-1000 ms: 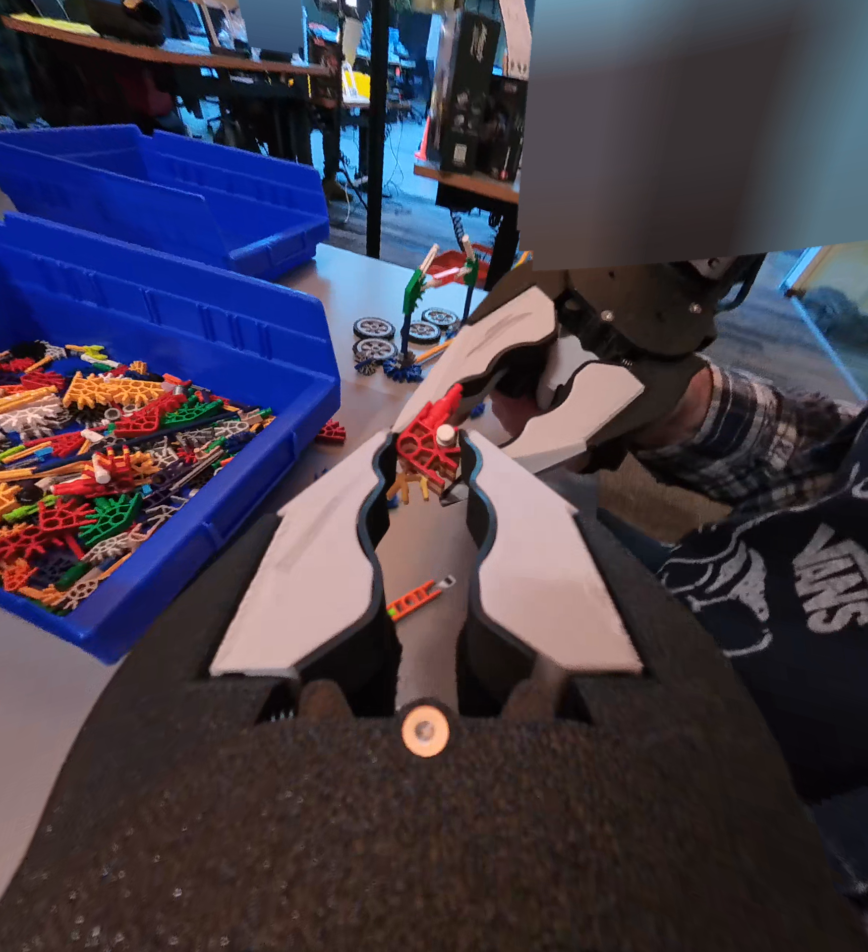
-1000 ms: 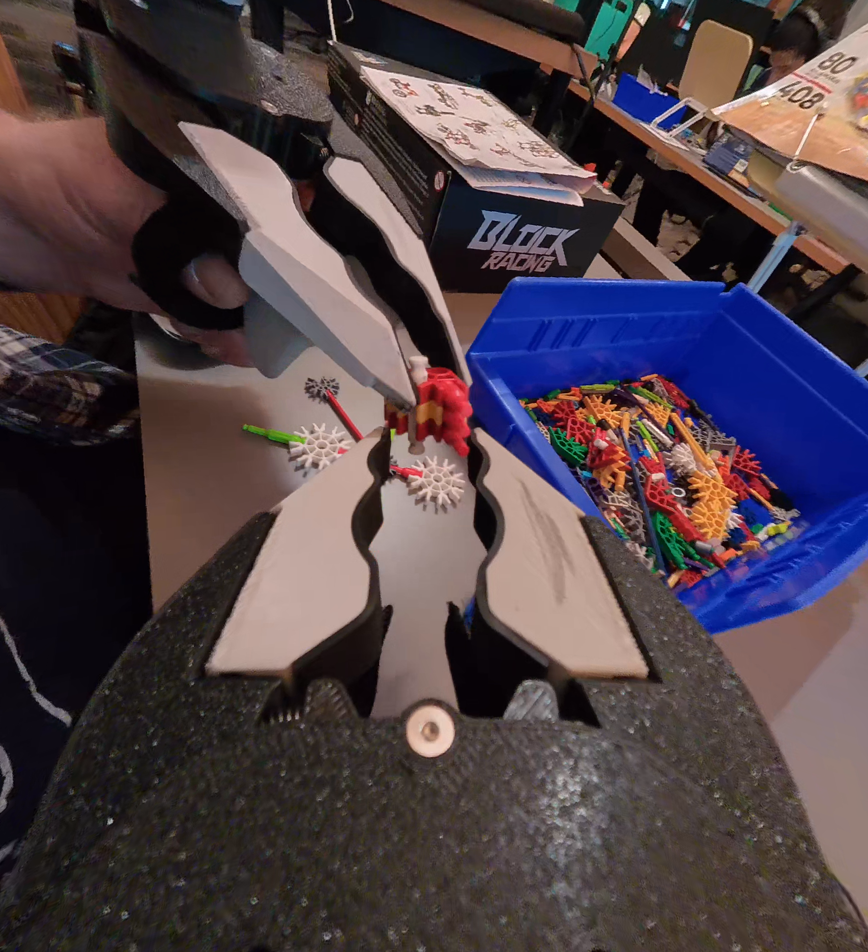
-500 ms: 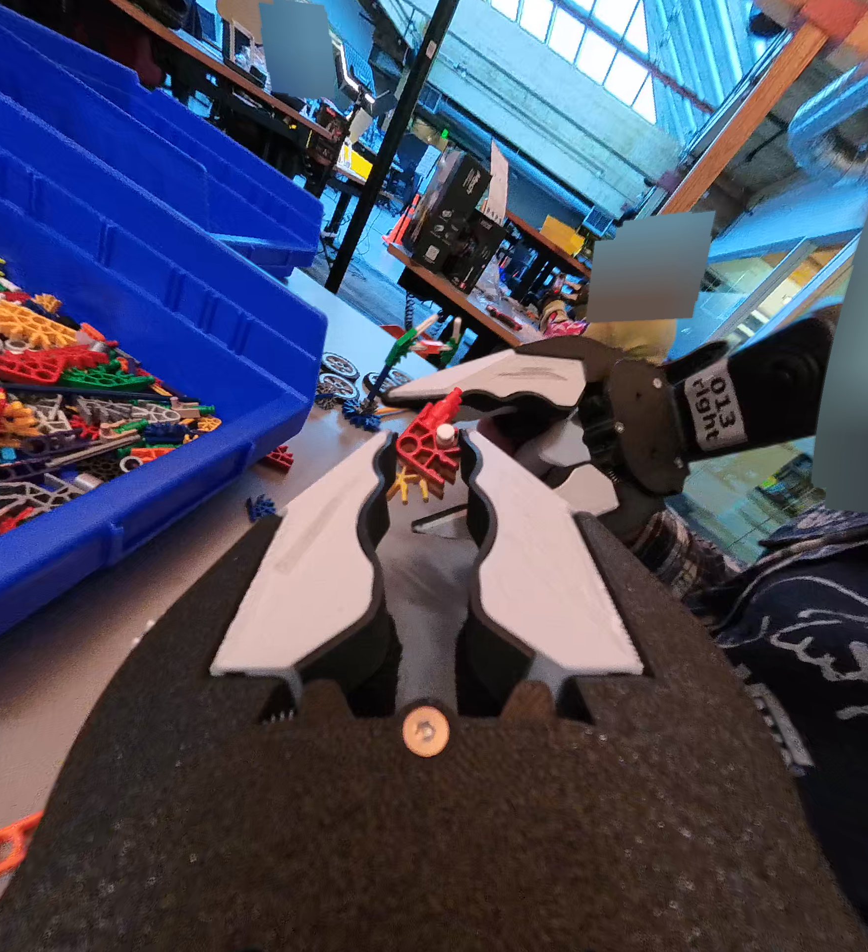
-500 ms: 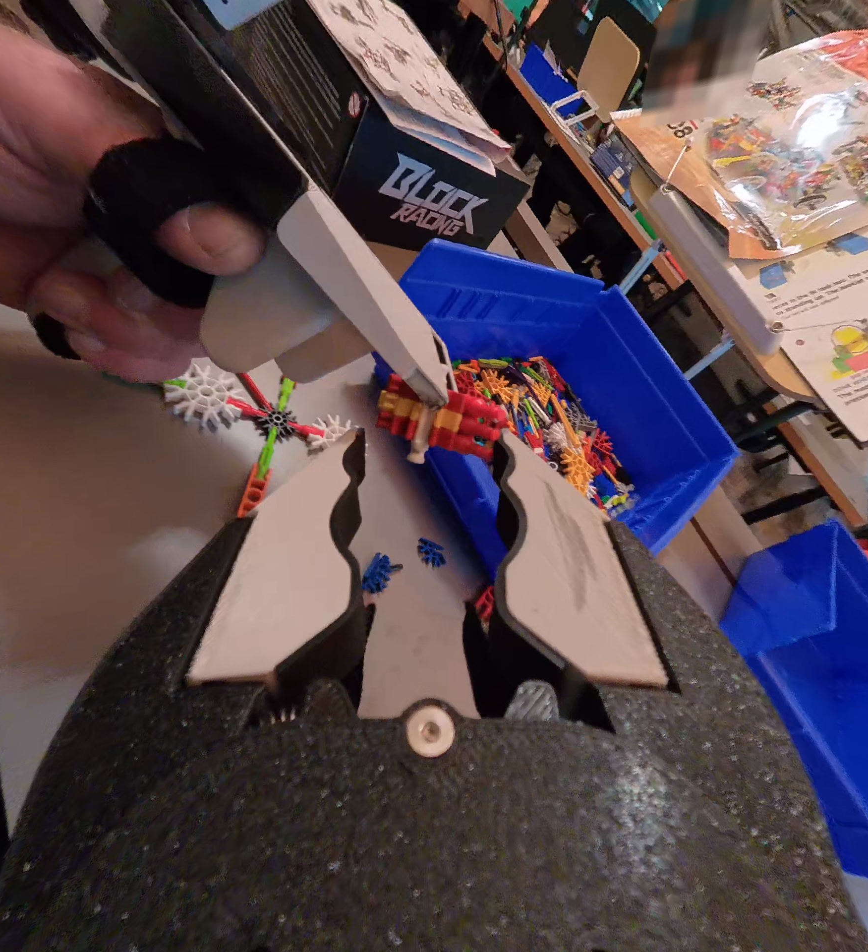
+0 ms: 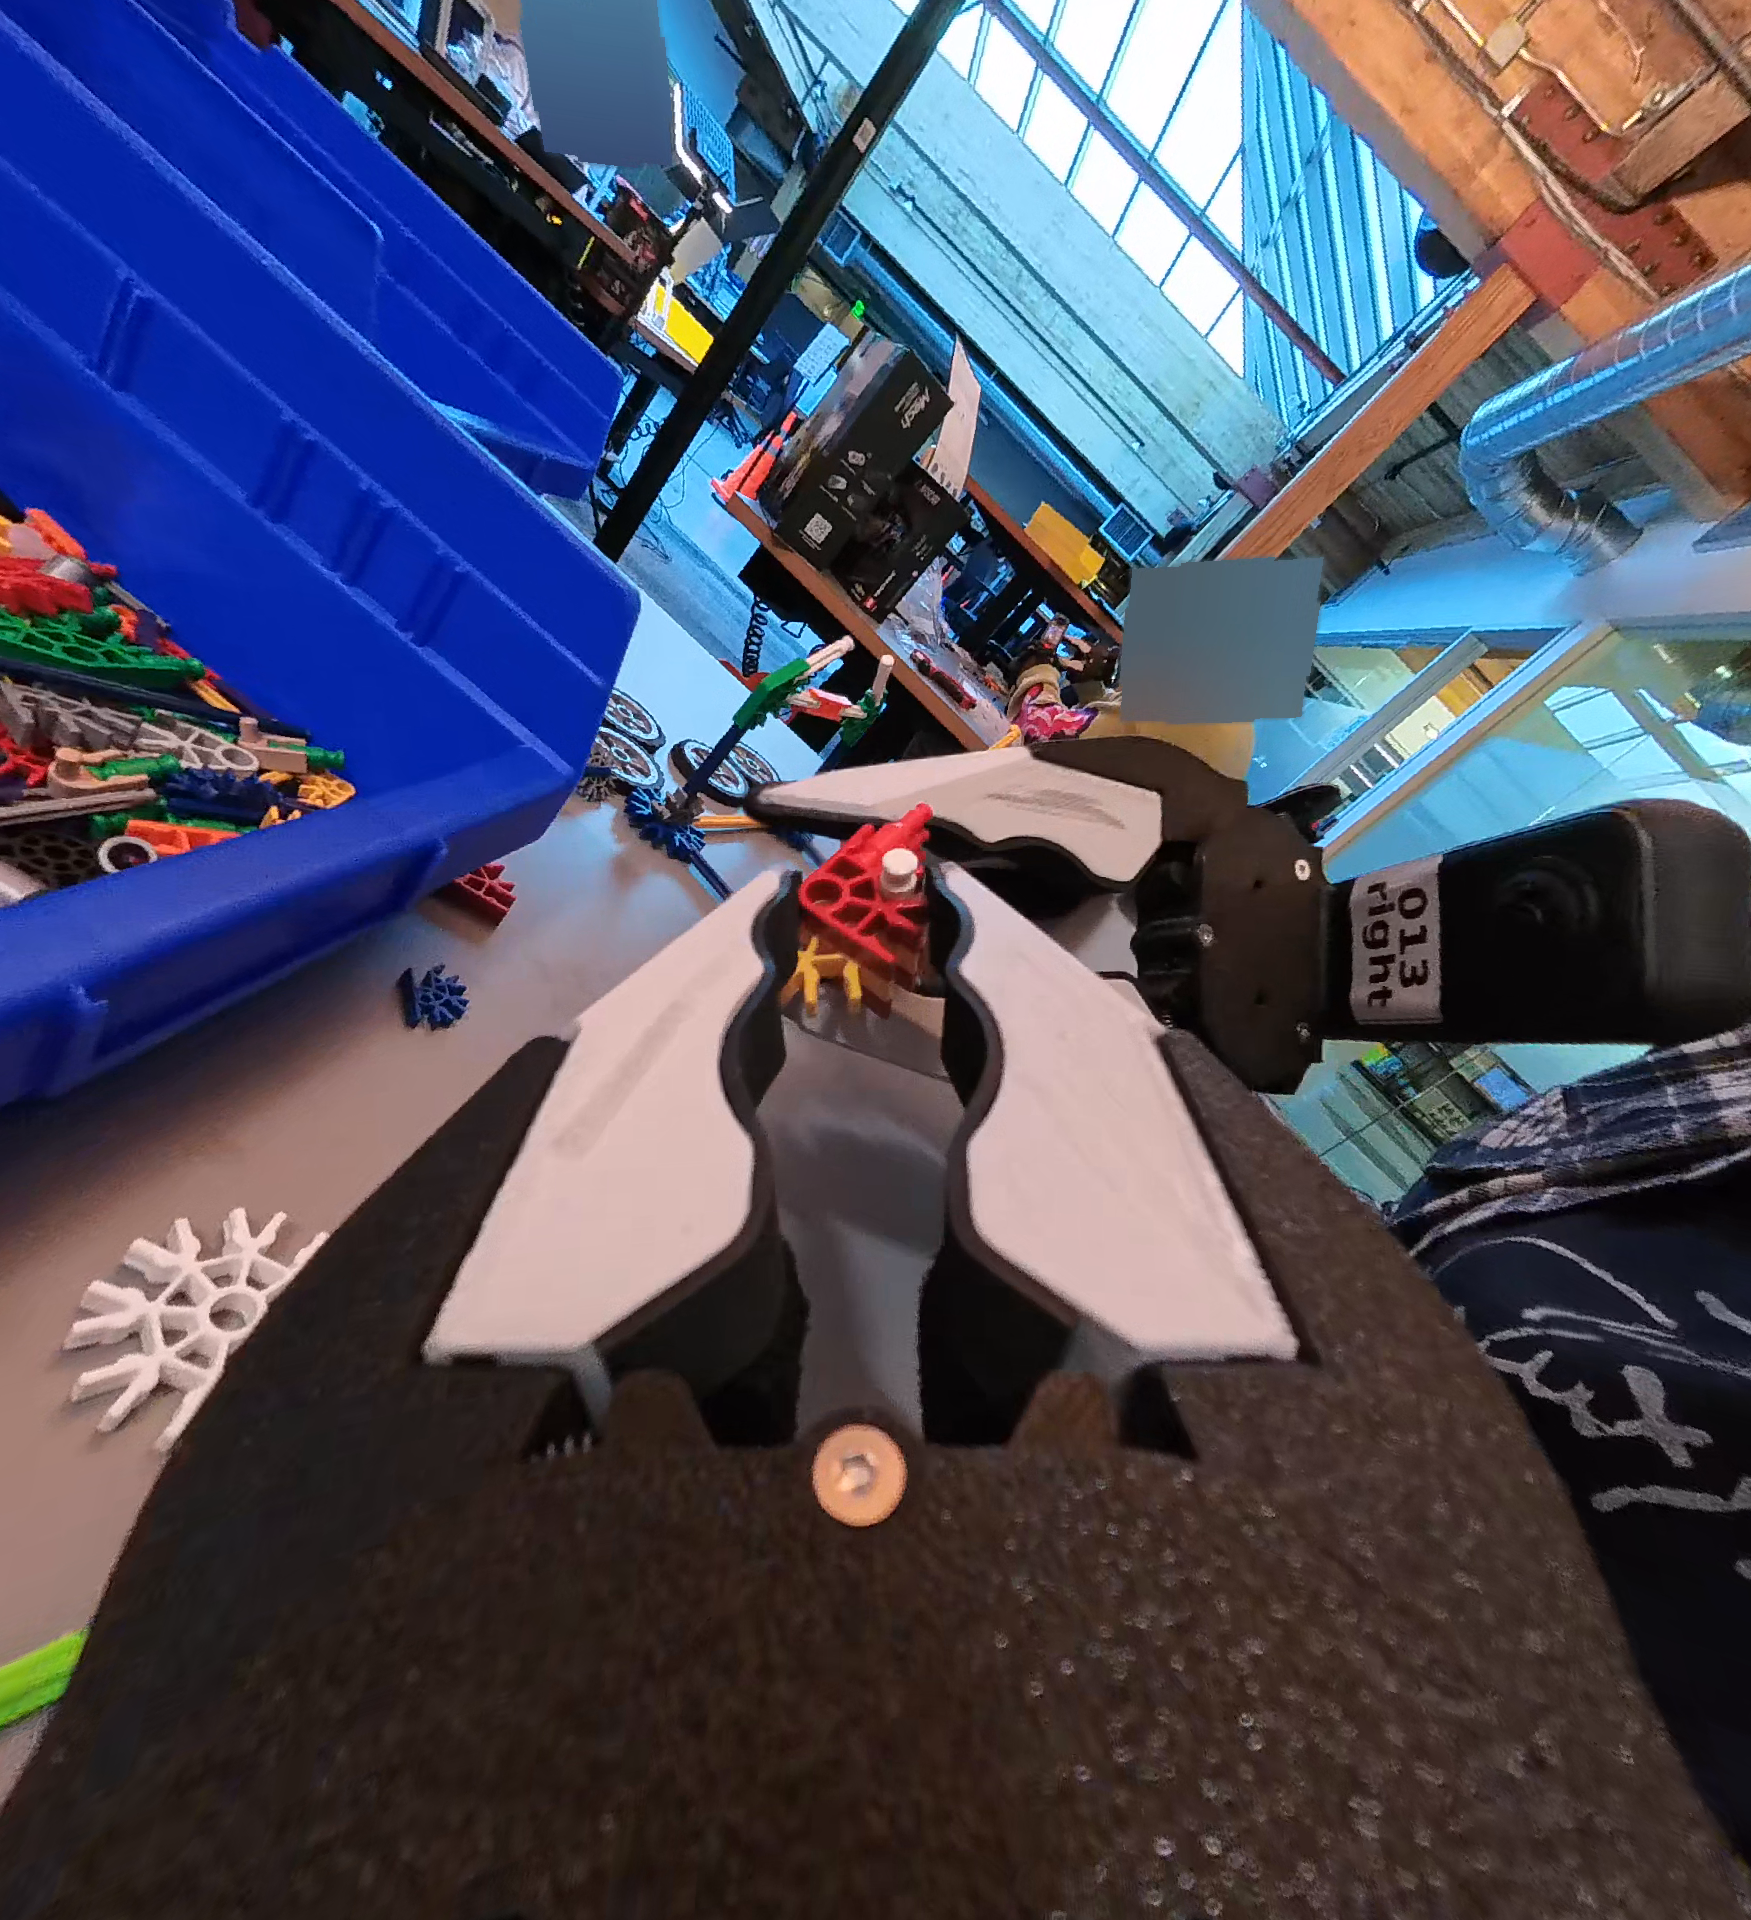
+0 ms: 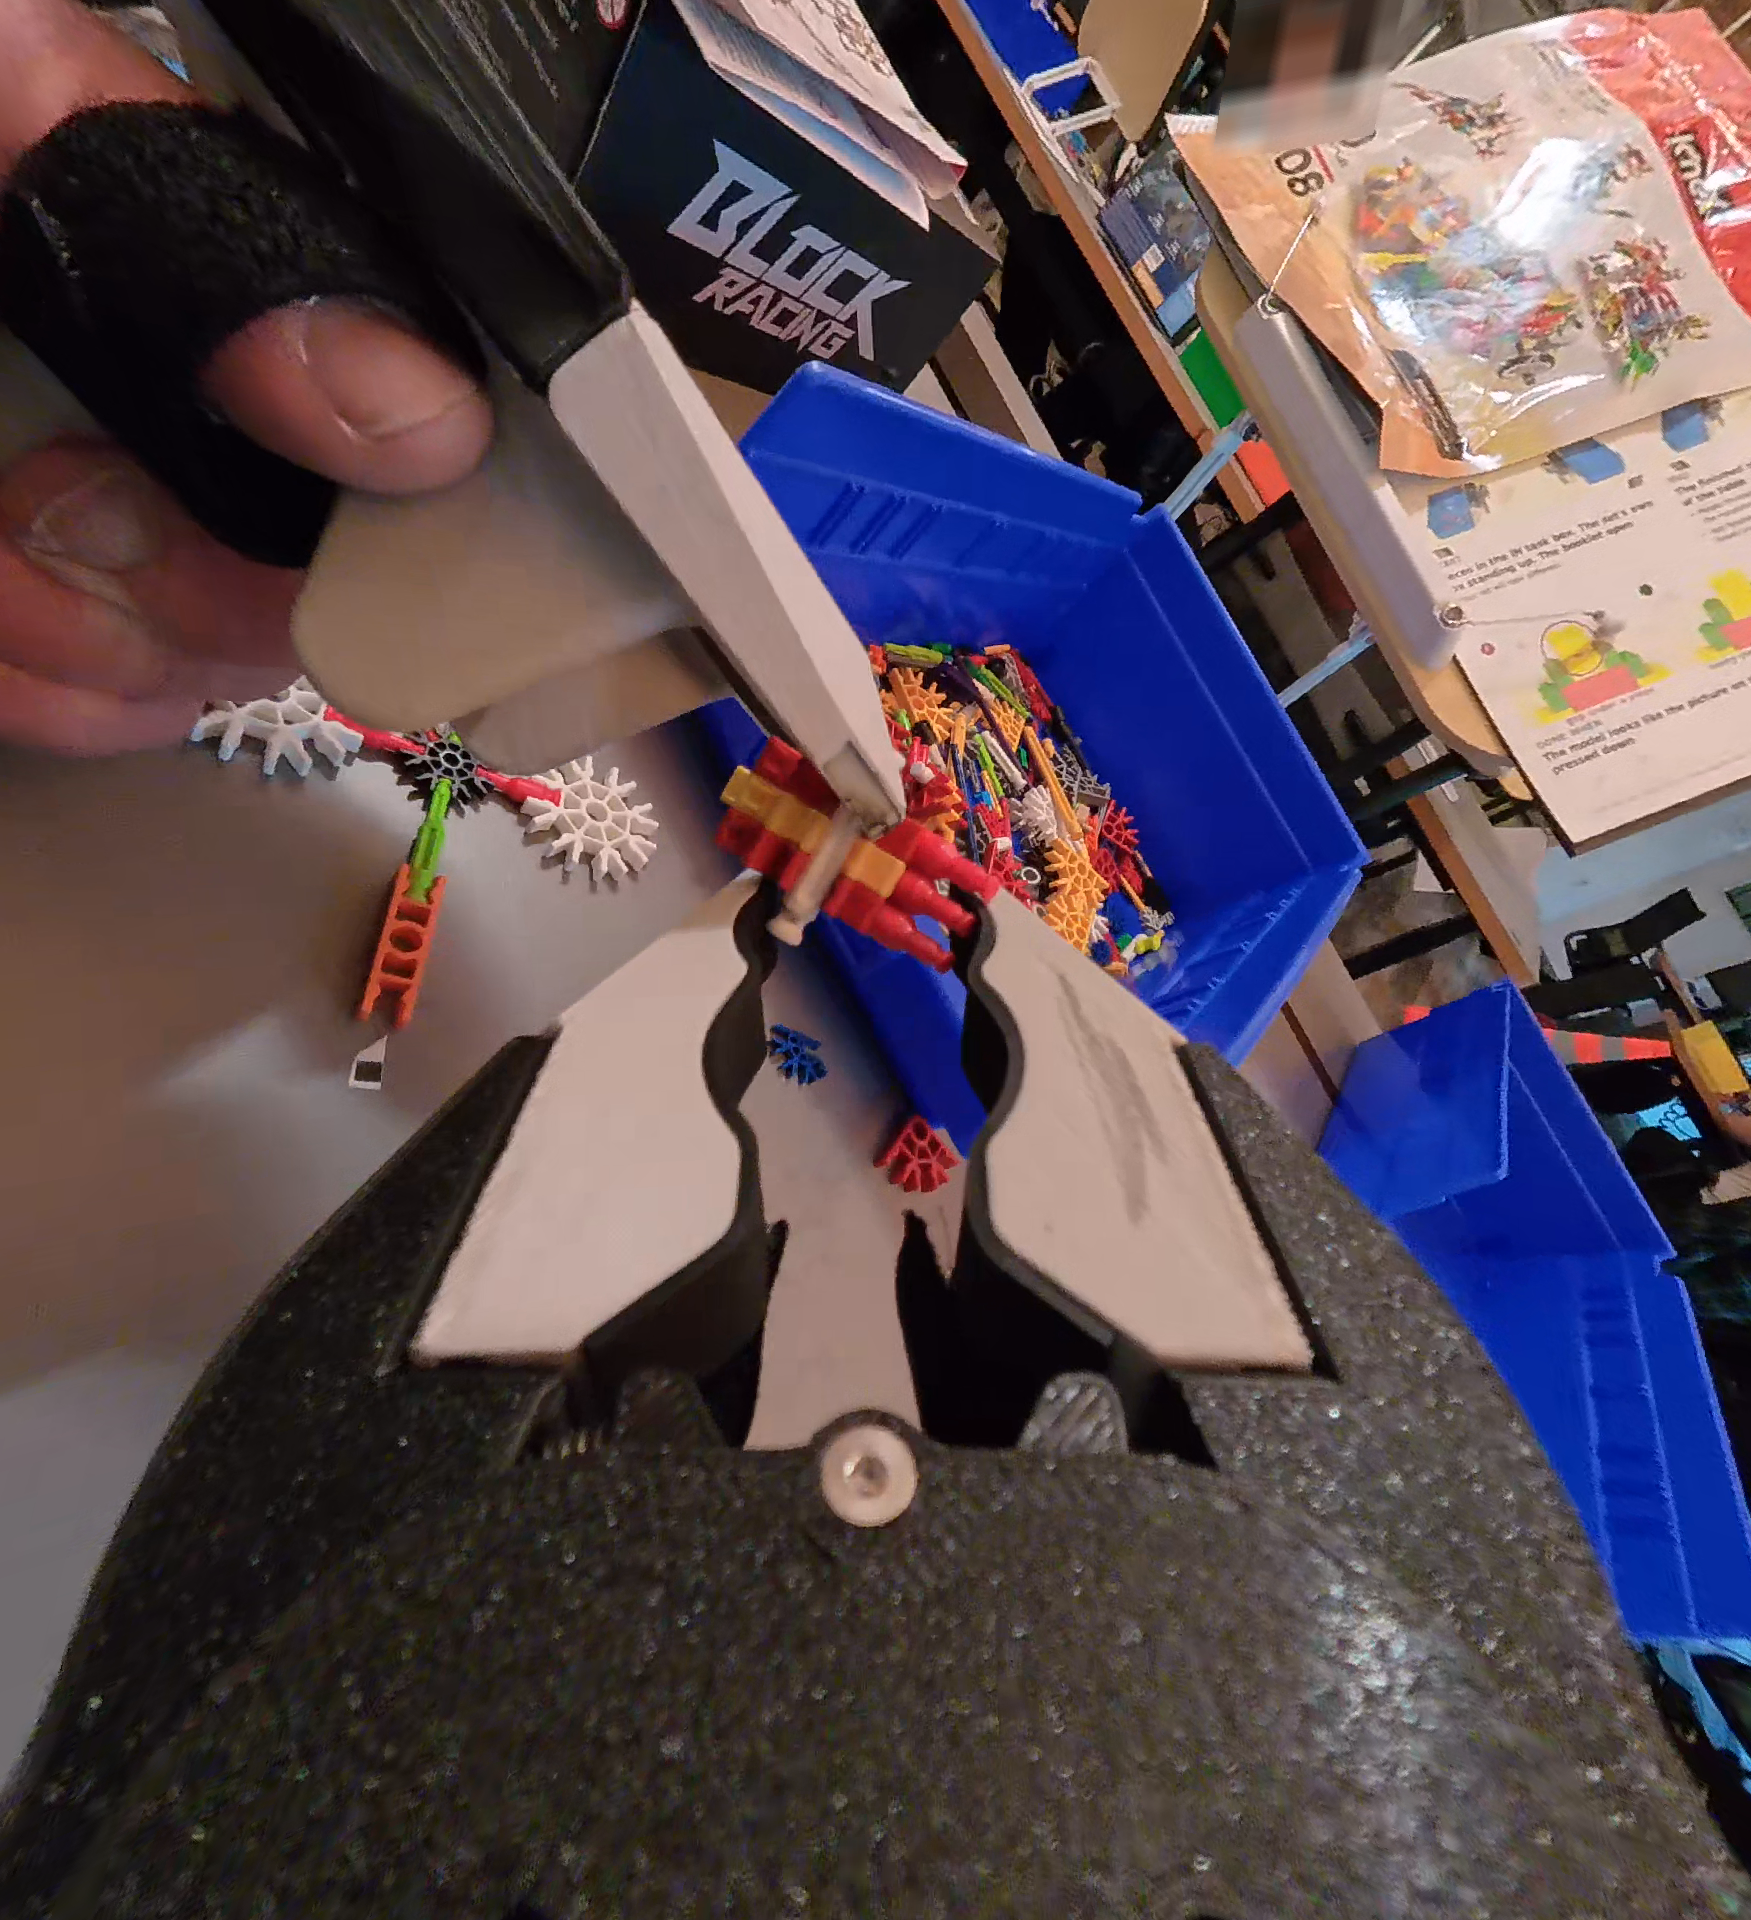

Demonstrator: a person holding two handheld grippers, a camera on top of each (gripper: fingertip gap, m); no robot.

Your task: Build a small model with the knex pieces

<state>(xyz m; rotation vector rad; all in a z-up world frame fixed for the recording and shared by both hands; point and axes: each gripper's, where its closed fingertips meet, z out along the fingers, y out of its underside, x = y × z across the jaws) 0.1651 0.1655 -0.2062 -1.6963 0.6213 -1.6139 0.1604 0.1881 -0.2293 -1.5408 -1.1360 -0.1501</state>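
My left gripper (image 5: 863, 920) is shut on a small stack of red and yellow connectors (image 5: 855, 914) with a white rod end on top, held above the grey table. My right gripper (image 6: 866, 914) comes in from the side, one finger (image 5: 1006, 800) above the stack and the other below. In the right wrist view the stack (image 6: 850, 852) lies across the gap between its fingertips, with the red ends against the right tip and the rod against the left. The left gripper's finger (image 6: 736, 582) pinches the stack from above.
A blue bin (image 5: 383, 644) of mixed connectors and rods sits to the left and also shows in the right wrist view (image 6: 1214, 727). Loose on the table are a white snowflake connector (image 5: 185, 1320), small wheels (image 5: 632, 727) and an orange piece (image 6: 398, 945). A black box (image 6: 788, 270) stands behind. Only a small space, under 4 cm, lies between the two pairs of fingers. The orange piece (image 6: 398, 945) lies around 9 centimeters away from my right fingertips.
Both grippers tilted and dropped closer to the table. The right jaws opened wide half a second ago and have since narrowed around the stack. The left grip is unchanged.
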